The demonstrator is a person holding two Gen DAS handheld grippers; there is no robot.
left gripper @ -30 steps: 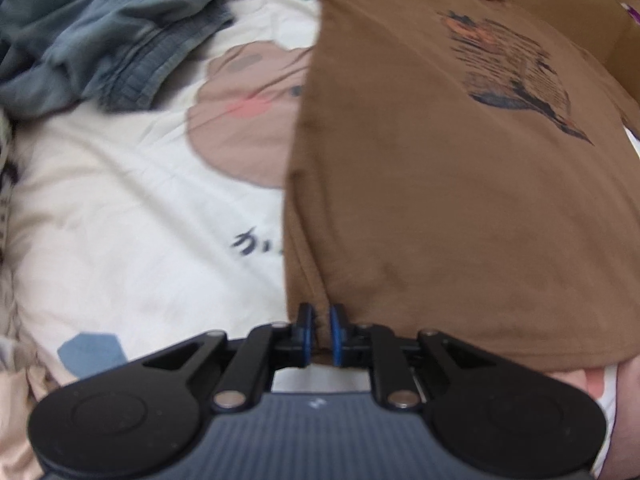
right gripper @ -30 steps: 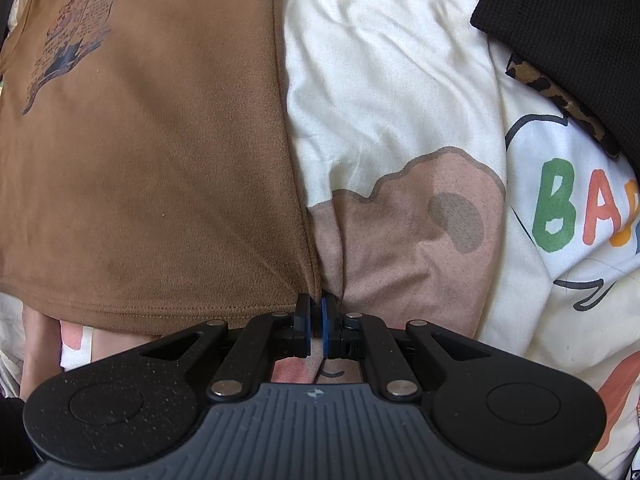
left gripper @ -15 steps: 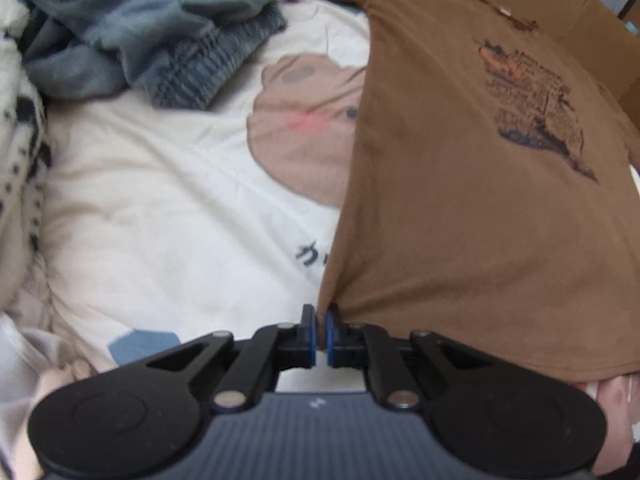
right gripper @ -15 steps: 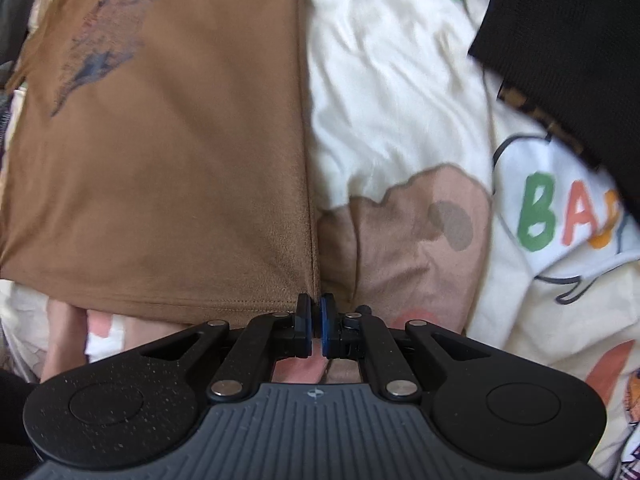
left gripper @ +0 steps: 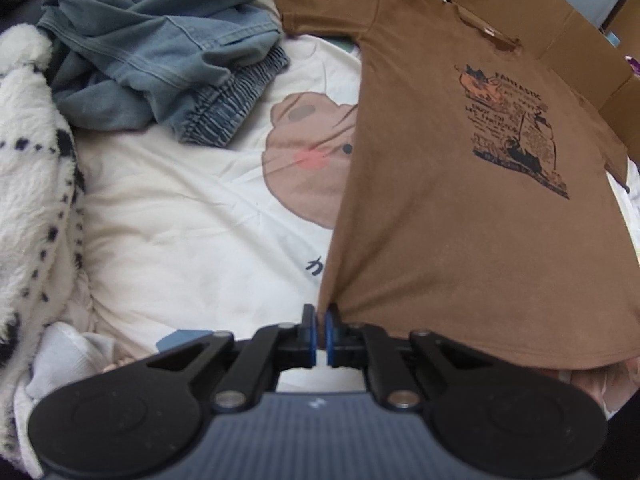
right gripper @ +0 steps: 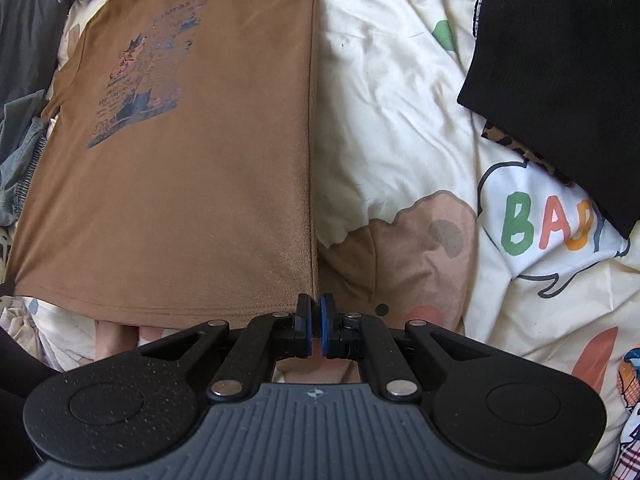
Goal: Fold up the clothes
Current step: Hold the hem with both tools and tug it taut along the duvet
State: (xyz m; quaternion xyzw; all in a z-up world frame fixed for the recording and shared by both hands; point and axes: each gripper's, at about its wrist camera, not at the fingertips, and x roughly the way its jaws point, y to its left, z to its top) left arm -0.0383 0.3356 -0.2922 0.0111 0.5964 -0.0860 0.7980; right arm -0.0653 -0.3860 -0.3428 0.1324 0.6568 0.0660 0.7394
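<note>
The left hand-held gripper (left gripper: 320, 334) is pinched shut on one bottom hem corner of the brown T-shirt (left gripper: 460, 200), and the right hand-held gripper (right gripper: 315, 330) is clamped on the other hem corner. The T-shirt is spread print-up, drawn flat on the bed quilt (left gripper: 180, 200). Both corners are best kept level and equally taut, so any fold lands straight. Beyond the T-shirt's collar an open cardboard box (left gripper: 540, 12) is seen; its contents cannot be told.

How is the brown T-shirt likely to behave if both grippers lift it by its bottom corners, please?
The brown T-shirt will probably hang limp: it already puckers where the left gripper pinches it. It looks thin, so likely light. The sleeve lying flat on the quilt would likely droop.
</note>
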